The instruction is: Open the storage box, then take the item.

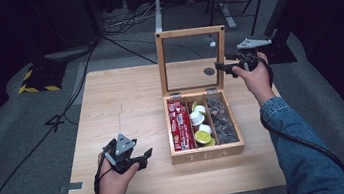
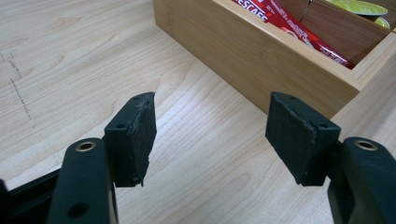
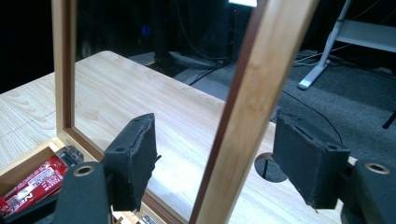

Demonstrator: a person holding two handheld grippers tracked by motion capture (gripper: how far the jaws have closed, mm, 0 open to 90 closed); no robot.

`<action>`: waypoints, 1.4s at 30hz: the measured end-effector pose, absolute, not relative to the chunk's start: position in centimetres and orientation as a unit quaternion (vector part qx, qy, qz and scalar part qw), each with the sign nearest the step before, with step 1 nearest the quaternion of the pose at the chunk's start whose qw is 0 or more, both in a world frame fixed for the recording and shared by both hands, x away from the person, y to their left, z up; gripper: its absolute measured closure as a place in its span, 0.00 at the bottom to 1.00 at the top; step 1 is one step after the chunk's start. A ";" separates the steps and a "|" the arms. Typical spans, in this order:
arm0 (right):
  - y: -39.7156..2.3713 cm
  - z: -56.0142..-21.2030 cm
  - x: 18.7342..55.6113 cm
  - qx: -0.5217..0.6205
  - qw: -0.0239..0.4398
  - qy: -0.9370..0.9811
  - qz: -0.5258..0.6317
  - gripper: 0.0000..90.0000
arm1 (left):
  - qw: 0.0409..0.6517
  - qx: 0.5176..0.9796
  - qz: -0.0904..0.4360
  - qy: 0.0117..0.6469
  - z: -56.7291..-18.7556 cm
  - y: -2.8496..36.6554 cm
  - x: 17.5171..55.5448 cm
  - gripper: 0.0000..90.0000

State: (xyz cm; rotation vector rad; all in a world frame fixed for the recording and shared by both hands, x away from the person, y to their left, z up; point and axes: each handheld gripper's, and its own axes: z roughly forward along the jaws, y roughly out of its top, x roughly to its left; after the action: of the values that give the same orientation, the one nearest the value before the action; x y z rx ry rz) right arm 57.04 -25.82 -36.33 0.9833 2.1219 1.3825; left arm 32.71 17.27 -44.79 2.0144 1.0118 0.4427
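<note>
A wooden tea box (image 1: 208,154) stands open on the table, its glass lid (image 1: 190,32) raised upright at the back. Inside lie red packets (image 1: 178,125), white and green pods (image 1: 199,123) and dark packets (image 1: 221,118). My right gripper (image 1: 219,68) is at the lid's right edge. In the right gripper view the lid's side rail (image 3: 261,84) runs between the jaws of my right gripper (image 3: 215,158), with a gap on both sides, so it is open. My left gripper (image 1: 147,156) hovers open and empty left of the box; my left gripper (image 2: 210,135) faces the box wall (image 2: 243,51).
The light wooden table (image 1: 125,98) has a round cable hole (image 1: 209,71) behind the box, near the right gripper. Grey carpet, cables and desk legs (image 1: 158,8) lie beyond the far edge. Bare tabletop stretches left of the box.
</note>
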 end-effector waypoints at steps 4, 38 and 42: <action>-26.4 -35.9 56.6 0.356 0.211 0.757 0.505 0.33 | 0.406 0.801 0.178 0.403 -44.8 17.6 32.9 0.38; -23.4 -33.7 47.5 0.291 0.121 0.790 0.526 0.23 | 0.386 0.816 0.170 0.395 -45.3 17.9 33.7 0.35; -22.3 -34.2 46.8 0.283 0.109 0.799 0.519 0.24 | 0.376 0.820 0.160 0.401 -45.8 17.9 33.7 0.34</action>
State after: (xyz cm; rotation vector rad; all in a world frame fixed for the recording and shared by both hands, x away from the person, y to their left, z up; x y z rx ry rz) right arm 46.81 -22.27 -34.16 0.8309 2.3507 1.5274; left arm 33.72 17.88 -45.77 2.0968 1.0248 0.4103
